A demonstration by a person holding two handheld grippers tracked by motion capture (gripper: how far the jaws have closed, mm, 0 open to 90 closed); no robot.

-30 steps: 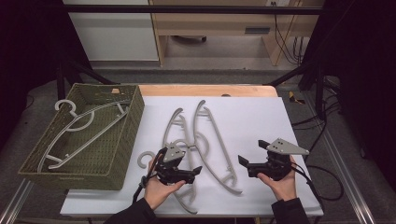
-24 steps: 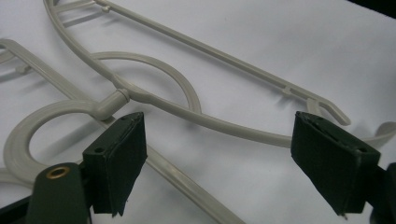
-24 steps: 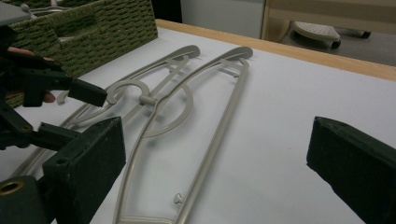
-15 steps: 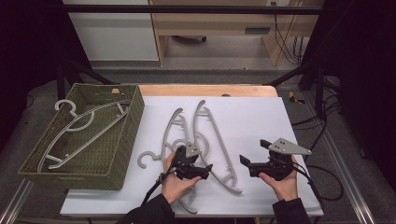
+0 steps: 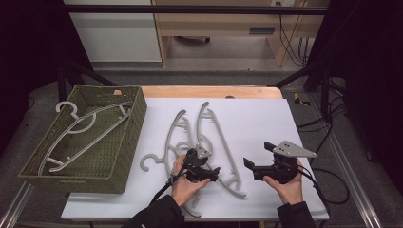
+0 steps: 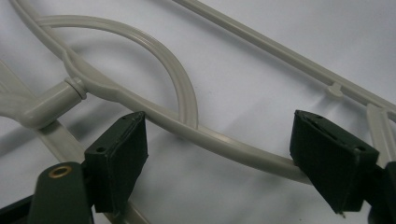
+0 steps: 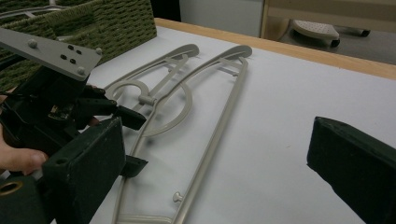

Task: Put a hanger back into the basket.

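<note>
left gripper view has the left gripper spread wide, its matte black pads either side of a smooth grey plastic hanger arm on the white table. right gripper gapes empty at 5 o'clock. woven green basket at 9 holds another hanger.

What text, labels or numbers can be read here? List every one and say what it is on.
None. The hangers, the basket, the white table and both tongs, left and right, carry no readable words, numbers or signs in any view.
</note>
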